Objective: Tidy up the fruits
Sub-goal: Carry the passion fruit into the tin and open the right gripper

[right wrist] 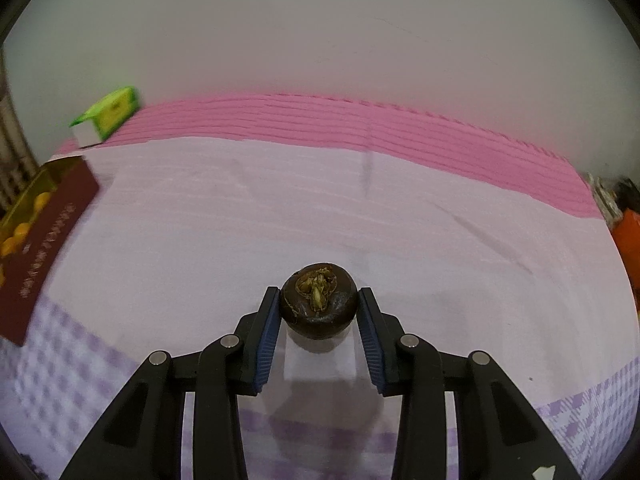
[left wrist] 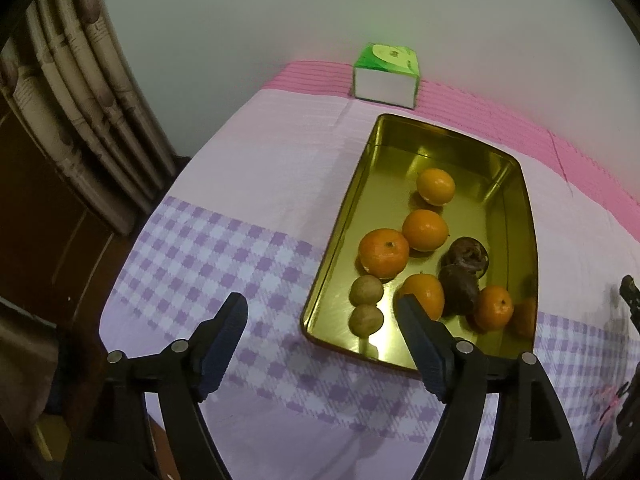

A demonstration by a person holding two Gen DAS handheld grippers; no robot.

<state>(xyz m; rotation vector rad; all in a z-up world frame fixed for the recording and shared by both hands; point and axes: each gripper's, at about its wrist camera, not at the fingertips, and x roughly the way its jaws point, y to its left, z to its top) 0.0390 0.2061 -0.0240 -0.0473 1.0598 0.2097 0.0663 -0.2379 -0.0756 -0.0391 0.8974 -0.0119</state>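
1. Gold metal tin (left wrist: 516, 216), rectangular, shiny and reflective inside, sits on a cloth-covered bench (left wrist: 248, 184); cloth is soft, pale lilac with purple check and a pink ribbed band at the far edge.
2. Left wrist view: tin holds the sorted fruit, namely five smooth oranges (left wrist: 425, 229), two small dull tan-green round fruits (left wrist: 366, 289) touching each other near the tin's near-left corner, and two dark wrinkled brown fruits (left wrist: 466, 256) beside the oranges. Likely the tin is the collection spot.
3. Left tool (left wrist: 322, 312) hangs wide apart and empty above the tin's near-left edge; ribbed blue pads, black frame. Probably idle or waiting.
4. Green-and-white tissue box (left wrist: 386, 76) stands behind the tin by the wall.
5. Right wrist view: right tool (right wrist: 319, 306) is clamped narrow on one dark brown fruit (right wrist: 319, 304), round, glossy, with a dried tan stem scar facing the camera. Pads press its left and right sides, a stable hold for a carry.
6. Fruit is held low over bare cloth, well apart from the tin at far left; I judge it must go there next.
7. Tin's outer wall looks maroon with printed text.
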